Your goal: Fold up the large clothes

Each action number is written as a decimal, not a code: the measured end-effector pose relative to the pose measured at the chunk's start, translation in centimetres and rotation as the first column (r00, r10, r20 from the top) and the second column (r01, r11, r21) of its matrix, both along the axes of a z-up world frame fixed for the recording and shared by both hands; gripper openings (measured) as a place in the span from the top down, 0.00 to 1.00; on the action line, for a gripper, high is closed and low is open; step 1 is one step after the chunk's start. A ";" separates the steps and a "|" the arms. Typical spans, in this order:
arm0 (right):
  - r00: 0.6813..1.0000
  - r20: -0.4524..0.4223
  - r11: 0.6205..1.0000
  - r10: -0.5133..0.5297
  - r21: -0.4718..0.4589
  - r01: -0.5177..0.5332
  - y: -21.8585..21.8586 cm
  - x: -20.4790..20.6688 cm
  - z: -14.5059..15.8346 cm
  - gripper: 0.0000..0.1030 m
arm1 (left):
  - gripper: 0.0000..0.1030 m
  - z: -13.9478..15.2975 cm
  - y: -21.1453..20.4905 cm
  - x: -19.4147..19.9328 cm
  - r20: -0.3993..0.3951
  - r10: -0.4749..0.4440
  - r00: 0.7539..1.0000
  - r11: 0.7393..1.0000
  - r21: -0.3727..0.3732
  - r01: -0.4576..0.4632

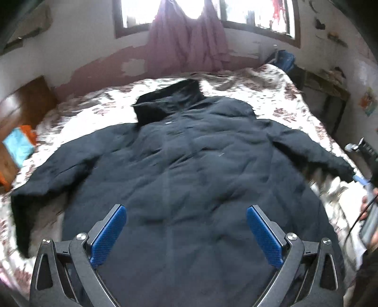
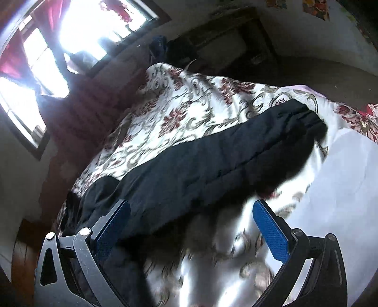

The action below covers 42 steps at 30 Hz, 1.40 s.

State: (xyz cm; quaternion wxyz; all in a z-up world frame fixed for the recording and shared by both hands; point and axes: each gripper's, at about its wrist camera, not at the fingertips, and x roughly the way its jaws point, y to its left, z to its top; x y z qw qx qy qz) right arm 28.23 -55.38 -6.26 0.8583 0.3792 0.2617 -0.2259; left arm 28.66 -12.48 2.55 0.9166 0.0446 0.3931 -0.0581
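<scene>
A large dark navy padded coat (image 1: 189, 165) lies spread flat on a floral bedspread (image 1: 94, 111), collar toward the window, both sleeves stretched out sideways. My left gripper (image 1: 186, 212) hovers open above the coat's lower middle, nothing between its blue pads (image 1: 108, 233). In the right wrist view the coat's right sleeve (image 2: 224, 155) runs across the bedspread (image 2: 189, 104) to its cuff (image 2: 311, 118). My right gripper (image 2: 191, 212) stands open just above the sleeve's near edge, holding nothing. The right gripper also shows at the right edge of the left wrist view, held by a hand (image 1: 366, 207).
A window (image 1: 200, 11) with a pink curtain (image 1: 186, 40) is behind the bed. A wooden headboard (image 1: 26, 101) and a blue and orange item (image 1: 20, 144) sit at the left. A dark table (image 1: 330, 94) stands at the far right beside the bed.
</scene>
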 end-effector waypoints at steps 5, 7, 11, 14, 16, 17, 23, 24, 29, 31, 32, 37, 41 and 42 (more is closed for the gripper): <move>0.989 -0.123 0.995 -0.080 -0.075 0.071 -2.6 1.7 -0.7 0.01 | 0.01 -0.8 -3.1 5.2 -0.008 -0.057 0.998 0.994 -0.093 0.056; 0.982 -0.167 0.993 -0.085 -0.093 0.070 -3.6 2.2 -1.2 0.01 | 0.01 -1.3 -4.3 7.4 -0.021 -0.051 0.998 0.995 -0.087 0.049; 0.983 -0.177 0.990 -0.050 -0.138 0.026 -4.6 2.9 -1.6 0.17 | 0.01 -2.1 -5.8 11.4 -0.052 -0.031 0.998 0.995 -0.099 0.025; 0.990 -0.139 0.991 -0.036 -0.133 0.018 -5.1 2.6 -2.3 0.35 | 0.01 -2.5 -7.0 14.1 -0.058 -0.030 0.998 0.994 -0.108 0.023; 0.991 -0.124 0.992 -0.041 -0.122 0.026 -4.9 2.2 -2.6 0.35 | 0.01 -2.9 -8.4 15.8 -0.047 -0.038 0.998 0.993 -0.112 0.033; 0.992 -0.119 0.993 -0.037 -0.120 0.022 -4.6 2.0 -2.6 0.35 | 0.01 -3.1 -9.0 16.4 -0.042 -0.045 0.998 0.992 -0.116 0.040; 0.997 -0.076 0.998 0.026 0.057 -0.022 -4.9 2.2 -3.9 0.34 | 0.01 -4.5 -13.0 19.4 -0.031 -0.081 0.996 0.987 -0.144 0.076; 0.996 -0.090 0.996 0.024 0.090 -0.016 -5.2 2.4 -4.6 0.34 | 0.01 -5.0 -13.7 19.9 -0.038 -0.086 0.996 0.987 -0.137 0.080; 0.984 -0.172 0.999 -0.037 0.014 0.040 -5.5 3.2 -5.5 0.32 | 0.01 -7.8 -15.7 21.4 -0.103 -0.073 0.992 0.996 -0.052 0.068; 0.984 -0.174 0.999 -0.039 0.020 0.043 -5.9 3.6 -5.8 0.31 | 0.01 -8.5 -15.8 21.8 -0.121 -0.068 0.990 0.997 -0.037 0.064; 0.984 -0.176 0.999 -0.038 0.017 0.041 -6.1 3.8 -5.8 0.31 | 0.01 -8.7 -15.7 21.9 -0.123 -0.066 0.990 0.997 -0.038 0.062; 0.982 -0.187 1.000 -0.017 -0.005 0.016 -6.6 5.1 -6.1 0.45 | 0.00 -9.7 -16.6 22.0 -0.141 -0.058 0.988 0.997 0.050 0.066; 0.991 -0.131 1.000 -0.010 0.020 0.012 -6.5 4.6 -6.0 0.79 | 0.00 -10.2 -17.2 22.0 -0.142 -0.050 0.989 0.992 0.107 0.066; 0.993 -0.114 1.000 -0.014 0.015 0.016 -6.4 4.4 -5.7 0.82 | 0.00 -10.3 -17.3 22.0 -0.142 -0.049 0.989 0.991 0.115 0.066</move>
